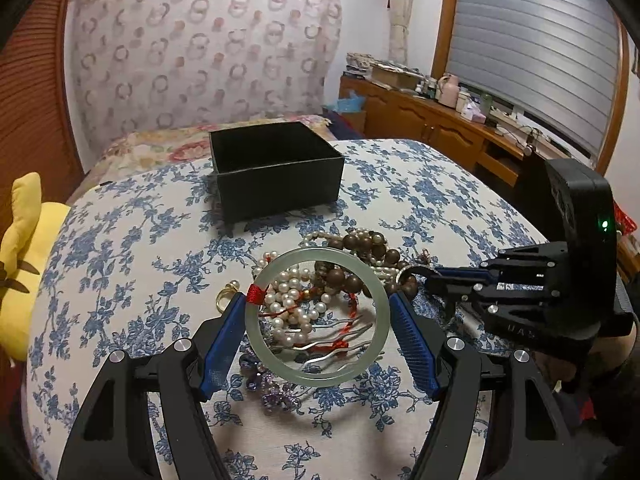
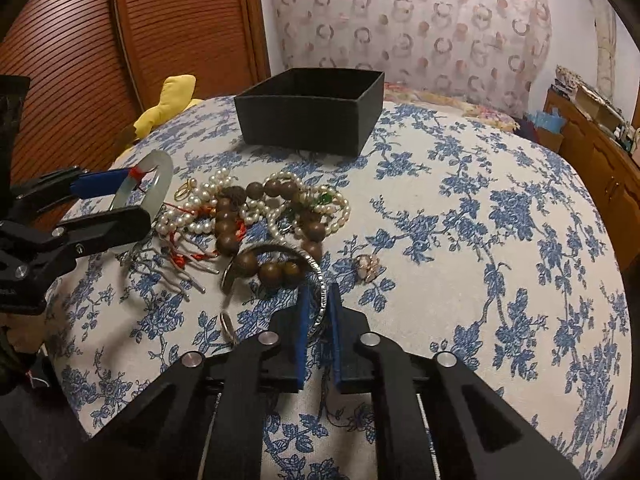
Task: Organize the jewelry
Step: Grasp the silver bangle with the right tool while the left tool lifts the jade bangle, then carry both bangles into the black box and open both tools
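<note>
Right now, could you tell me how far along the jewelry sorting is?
Nothing looks put away yet: what shows of the black box inside is bare. In hand: the left gripper holds the pale jade bangle across its width, and the right gripper is shut on the silver bangle. Left: the pearl strands, wooden beads, hairpins and rings on the bedspread.

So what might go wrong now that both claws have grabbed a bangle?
The pale green jade bangle is held only at its rim by the left gripper, so it might slip. The silver metal bangle in the right gripper encircles brown wooden beads; lifting may drag the pile along.
</note>
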Available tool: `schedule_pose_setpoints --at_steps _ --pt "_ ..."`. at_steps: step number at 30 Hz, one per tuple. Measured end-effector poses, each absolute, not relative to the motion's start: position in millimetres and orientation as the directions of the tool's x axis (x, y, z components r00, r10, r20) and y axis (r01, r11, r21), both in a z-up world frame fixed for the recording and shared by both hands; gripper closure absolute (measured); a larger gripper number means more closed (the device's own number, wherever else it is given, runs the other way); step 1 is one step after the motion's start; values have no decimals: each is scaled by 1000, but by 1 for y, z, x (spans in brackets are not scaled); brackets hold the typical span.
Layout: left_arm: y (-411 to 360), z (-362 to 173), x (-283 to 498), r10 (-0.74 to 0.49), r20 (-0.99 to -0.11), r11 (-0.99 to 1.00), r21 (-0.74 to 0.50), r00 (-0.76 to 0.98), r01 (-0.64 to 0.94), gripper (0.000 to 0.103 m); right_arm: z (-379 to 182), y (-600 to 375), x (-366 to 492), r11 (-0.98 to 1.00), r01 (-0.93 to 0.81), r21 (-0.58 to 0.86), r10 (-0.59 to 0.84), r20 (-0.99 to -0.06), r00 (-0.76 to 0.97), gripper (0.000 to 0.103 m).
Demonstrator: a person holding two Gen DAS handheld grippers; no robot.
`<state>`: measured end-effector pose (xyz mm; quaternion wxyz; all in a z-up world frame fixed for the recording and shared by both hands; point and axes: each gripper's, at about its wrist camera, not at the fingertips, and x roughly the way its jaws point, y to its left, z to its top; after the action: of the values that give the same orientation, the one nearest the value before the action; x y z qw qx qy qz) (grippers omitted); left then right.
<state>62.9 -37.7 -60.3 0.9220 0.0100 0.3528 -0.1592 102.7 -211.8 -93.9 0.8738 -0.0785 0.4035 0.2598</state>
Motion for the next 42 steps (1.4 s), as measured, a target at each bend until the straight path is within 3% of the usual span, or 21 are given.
schedule_pose_setpoints --at_steps 28,42 --pt "-29 -55 61 -275 -645 954 -93 713 285 34 -68 -197 124 898 -415 -146 216 -674 706 96" --pt "-27 -37 93 -257 -631 959 -70 732 276 34 -43 -200 145 890 -438 -122 268 -637 723 96"
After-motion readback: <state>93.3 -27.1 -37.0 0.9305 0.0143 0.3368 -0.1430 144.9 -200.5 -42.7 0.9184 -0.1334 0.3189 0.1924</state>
